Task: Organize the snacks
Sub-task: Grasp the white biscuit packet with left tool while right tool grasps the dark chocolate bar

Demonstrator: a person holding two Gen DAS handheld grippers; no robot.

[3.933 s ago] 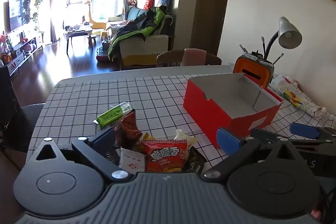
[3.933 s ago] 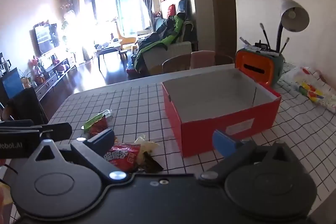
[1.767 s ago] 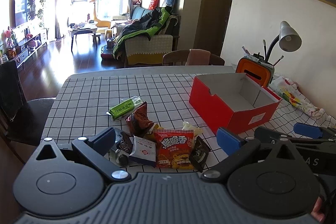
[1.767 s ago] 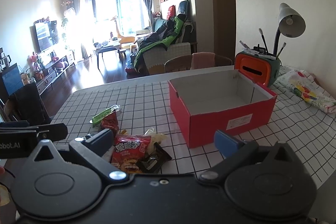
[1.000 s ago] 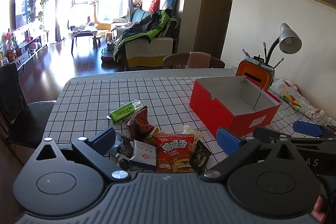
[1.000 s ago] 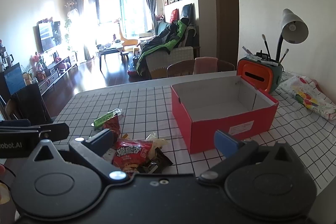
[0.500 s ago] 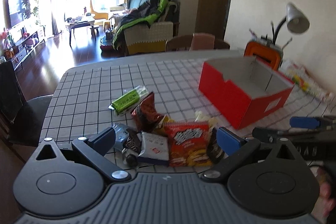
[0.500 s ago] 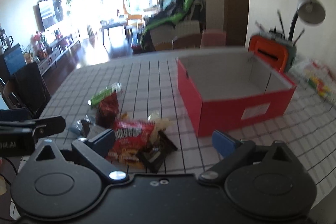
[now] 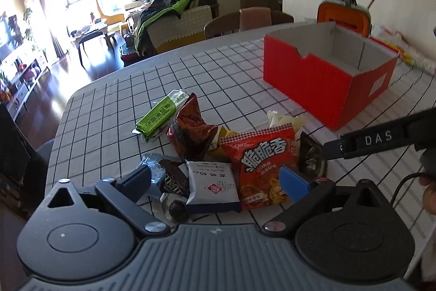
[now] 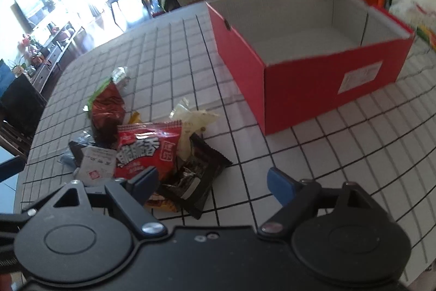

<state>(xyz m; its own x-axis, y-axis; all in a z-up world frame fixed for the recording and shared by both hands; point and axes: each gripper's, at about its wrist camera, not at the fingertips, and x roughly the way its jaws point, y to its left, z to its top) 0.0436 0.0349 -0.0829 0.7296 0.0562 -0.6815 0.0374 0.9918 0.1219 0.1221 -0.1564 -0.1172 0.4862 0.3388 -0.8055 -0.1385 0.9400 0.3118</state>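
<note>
Both tongs have dipped lower and closer over the snack pile than a moment ago, so a first pick looks imminent. The left tongs (image 9: 215,177) gape wide around the white packet (image 9: 211,186); the right tongs (image 10: 214,184) gape wide, empty, above the black wrapper (image 10: 196,176). The red box (image 10: 313,89) sits empty ahead-right on the desk (image 10: 169,51).
</note>
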